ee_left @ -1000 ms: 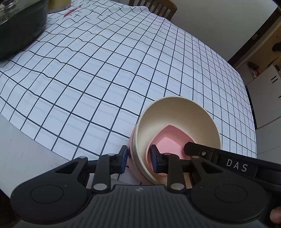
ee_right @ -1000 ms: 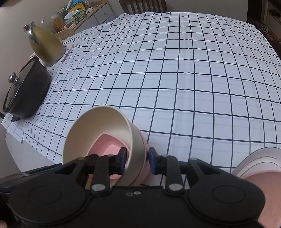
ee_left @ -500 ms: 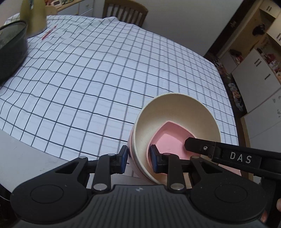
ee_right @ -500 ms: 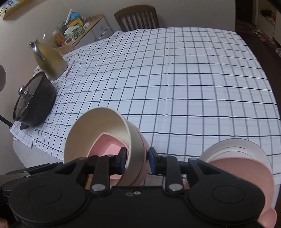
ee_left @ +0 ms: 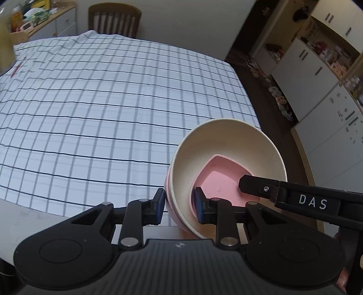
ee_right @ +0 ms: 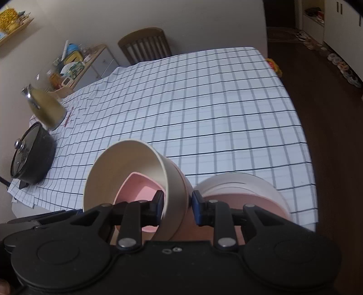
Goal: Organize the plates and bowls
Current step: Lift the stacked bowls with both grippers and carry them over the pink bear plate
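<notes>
White cloth with a dark grid covers the counter point(ee_left: 95, 109) across the left and middle of the left wrist view, bare of objects there, its near edge hanging at lower left and its right edge dropping to dark floor. A wooden chair point(ee_left: 113, 19) stands at the top, and white cabinets point(ee_left: 317, 90) fill the right side. The left tool point(ee_left: 178, 205) is clamped on the near rim of a stack of bowls, a cream bowl point(ee_left: 217, 145) nested in a pink one, one blue pad outside and one inside. A small pink bowl point(ee_left: 217, 179) lies within. The right tool's finger, marked DAS, reaches in from the right.

In the right wrist view the same checked cloth fills the centre, open across its middle and far side. A black lidded pot point(ee_right: 31, 158) and a blurred yellowish kettle point(ee_right: 45, 109) sit at the left edge. The right tool point(ee_right: 177, 207) grips the tilted stack's wall at lower centre. Just right of it sits a stack of plates point(ee_right: 240, 188), cream above pink.
</notes>
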Tool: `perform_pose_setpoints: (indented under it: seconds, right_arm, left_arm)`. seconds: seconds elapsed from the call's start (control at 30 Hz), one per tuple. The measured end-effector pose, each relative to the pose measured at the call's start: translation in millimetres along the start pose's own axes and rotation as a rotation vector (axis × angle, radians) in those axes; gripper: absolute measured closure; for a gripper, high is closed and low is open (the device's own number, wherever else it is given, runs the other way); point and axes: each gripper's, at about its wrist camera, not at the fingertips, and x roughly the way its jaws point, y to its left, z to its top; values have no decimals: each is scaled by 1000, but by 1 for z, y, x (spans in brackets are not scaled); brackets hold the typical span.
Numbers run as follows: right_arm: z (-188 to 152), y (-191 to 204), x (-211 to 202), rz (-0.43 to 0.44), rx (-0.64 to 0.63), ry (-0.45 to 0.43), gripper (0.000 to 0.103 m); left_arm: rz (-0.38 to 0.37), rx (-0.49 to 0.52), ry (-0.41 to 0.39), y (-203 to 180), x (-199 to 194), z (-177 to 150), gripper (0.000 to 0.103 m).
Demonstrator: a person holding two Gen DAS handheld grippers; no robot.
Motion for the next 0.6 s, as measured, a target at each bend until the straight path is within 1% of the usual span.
perform_pose_setpoints:
  seconds: [0.17, 0.33, 0.6]
  right_arm:
    - [-7, -33, -12, -13, 38, -7, 78]
    - [-14, -60, -11, -27, 70, 14, 78]
    - [-27, -85, 3, -40, 110, 74, 78]
  left_arm:
    - [-15, 28, 30, -28, 13, -4, 77]
    - [-8, 51, 69, -50, 31, -13, 77]
    - [18, 34, 162, -62, 60, -22, 77]
